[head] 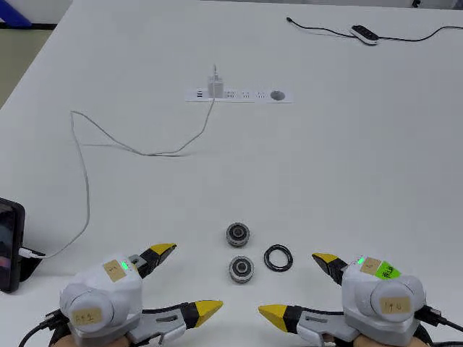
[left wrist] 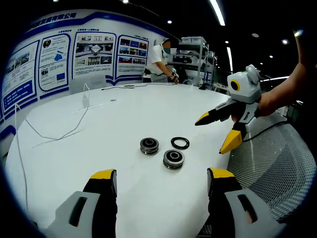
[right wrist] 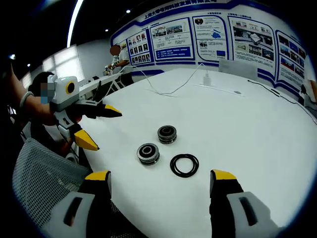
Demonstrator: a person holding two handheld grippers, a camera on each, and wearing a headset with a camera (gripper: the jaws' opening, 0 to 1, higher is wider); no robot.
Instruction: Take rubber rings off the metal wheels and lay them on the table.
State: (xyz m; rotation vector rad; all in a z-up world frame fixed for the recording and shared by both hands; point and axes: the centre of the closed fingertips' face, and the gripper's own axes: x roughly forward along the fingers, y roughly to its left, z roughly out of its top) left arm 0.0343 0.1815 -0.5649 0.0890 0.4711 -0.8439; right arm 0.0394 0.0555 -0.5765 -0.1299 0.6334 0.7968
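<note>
Head view: power strip (head: 246, 95) and cable (head: 87, 195) lie well beyond the metal wheels (head: 238, 233).

A broad white tabletop (head: 347, 181) runs far across the room. On it lies a white power strip (head: 239, 95) with a white charger (head: 215, 87) plugged in, and a thin white cable (head: 155, 155) loops leftwards from it. The curved wall carries blue-and-white poster boards (left wrist: 94, 52), and long ceiling light strips (left wrist: 216, 12) glow overhead. A grey mesh chair back (left wrist: 267, 163) stands just beside the tabletop's edge, with metal shelving (left wrist: 195, 49) at the far end.
</note>
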